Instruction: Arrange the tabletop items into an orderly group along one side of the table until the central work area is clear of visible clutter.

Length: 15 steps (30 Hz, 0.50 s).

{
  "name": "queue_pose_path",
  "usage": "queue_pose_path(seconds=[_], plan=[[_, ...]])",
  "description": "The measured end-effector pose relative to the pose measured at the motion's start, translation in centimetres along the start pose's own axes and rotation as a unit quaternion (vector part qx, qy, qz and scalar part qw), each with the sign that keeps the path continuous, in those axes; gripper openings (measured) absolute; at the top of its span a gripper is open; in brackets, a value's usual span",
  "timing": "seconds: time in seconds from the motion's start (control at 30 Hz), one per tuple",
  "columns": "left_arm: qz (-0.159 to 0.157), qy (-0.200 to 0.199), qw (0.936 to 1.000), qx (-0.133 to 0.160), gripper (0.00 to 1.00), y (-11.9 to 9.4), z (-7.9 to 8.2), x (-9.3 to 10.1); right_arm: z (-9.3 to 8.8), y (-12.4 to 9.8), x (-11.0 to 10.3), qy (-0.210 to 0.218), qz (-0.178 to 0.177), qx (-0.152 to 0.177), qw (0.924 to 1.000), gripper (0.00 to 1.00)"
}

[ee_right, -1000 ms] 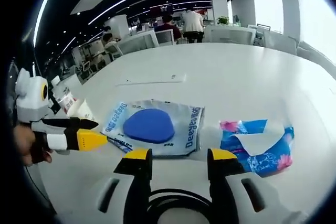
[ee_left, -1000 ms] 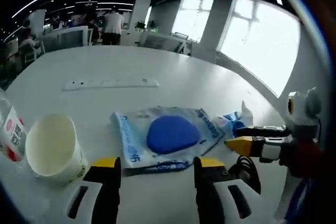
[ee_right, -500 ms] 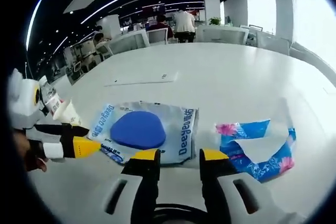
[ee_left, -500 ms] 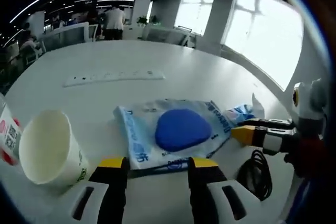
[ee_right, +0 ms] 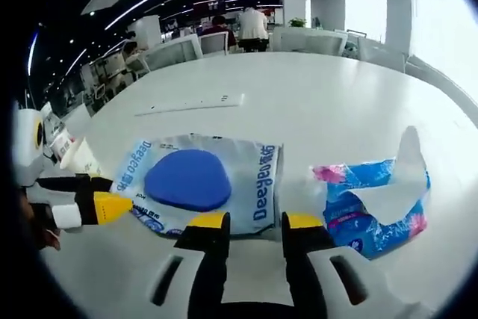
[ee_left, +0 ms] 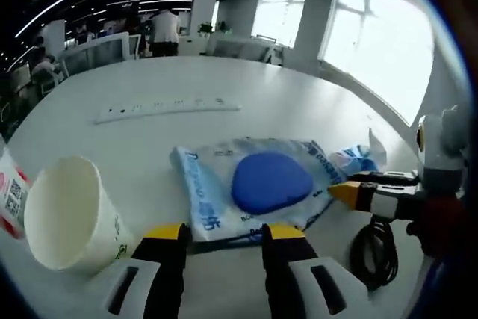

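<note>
Left gripper view: we are bringing the left gripper (ee_left: 220, 235) up to the near edge of the wet-wipe pack (ee_left: 258, 184), its fingers spread with a gap between them and nothing held. The pack is lying flat in the middle of the white counter (ee_left: 299, 110). A paper cup (ee_left: 67, 214) is lying on its side nearer our left, a power strip (ee_left: 168, 107) is resting toward the far edge, and a black cable coil (ee_left: 373, 252) is sitting beside the right gripper (ee_left: 340, 192), which is coming in from the right with fingers looking pressed together.

Right gripper view: we are looking along the right gripper (ee_right: 252, 222), its fingers slightly parted and empty, at the same pack (ee_right: 198, 181), with a blue floral tissue packet (ee_right: 377, 203) just beside it. The left gripper (ee_right: 112, 205) is entering from the left.

Advice: we judge a low, level approach best, pinching the pack's thin edge seam, not the blue lid, then sliding it toward one edge.
</note>
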<state>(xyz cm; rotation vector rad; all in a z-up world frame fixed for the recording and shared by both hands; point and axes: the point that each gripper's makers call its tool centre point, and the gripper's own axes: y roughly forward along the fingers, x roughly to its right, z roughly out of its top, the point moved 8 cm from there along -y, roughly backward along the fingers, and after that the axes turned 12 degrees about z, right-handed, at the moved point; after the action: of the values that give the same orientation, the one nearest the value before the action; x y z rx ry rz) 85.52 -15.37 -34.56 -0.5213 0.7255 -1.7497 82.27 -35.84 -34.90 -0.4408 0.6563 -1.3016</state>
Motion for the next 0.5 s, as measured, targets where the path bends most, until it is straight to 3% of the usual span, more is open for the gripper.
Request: queue_pose_path(seconds=[0.17, 0.23, 0.33, 0.5], plan=[[0.002, 0.005, 1.0, -0.005, 0.35, 0.34, -0.37, -0.02, 0.03, -0.23, 0.39, 0.012, 0.001, 0.0, 0.9999, 0.14], [0.003, 0.006, 1.0, -0.004, 0.33, 0.42, -0.33, -0.1, 0.04, -0.24, 0.66, 0.005, -0.003, 0.0, 1.0, 0.05], [0.004, 0.002, 1.0, -0.002, 0.3, 0.48, -0.22, -0.19, -0.06, -0.32, 0.64, 0.011, 0.003, 0.001, 0.9999, 0.03], [0.005, -0.034, 0.9994, -0.01, 0.12, 0.53, -0.35, -0.83, 0.06, -0.5, 0.69, 0.002, 0.001, 0.001, 1.0, 0.0]])
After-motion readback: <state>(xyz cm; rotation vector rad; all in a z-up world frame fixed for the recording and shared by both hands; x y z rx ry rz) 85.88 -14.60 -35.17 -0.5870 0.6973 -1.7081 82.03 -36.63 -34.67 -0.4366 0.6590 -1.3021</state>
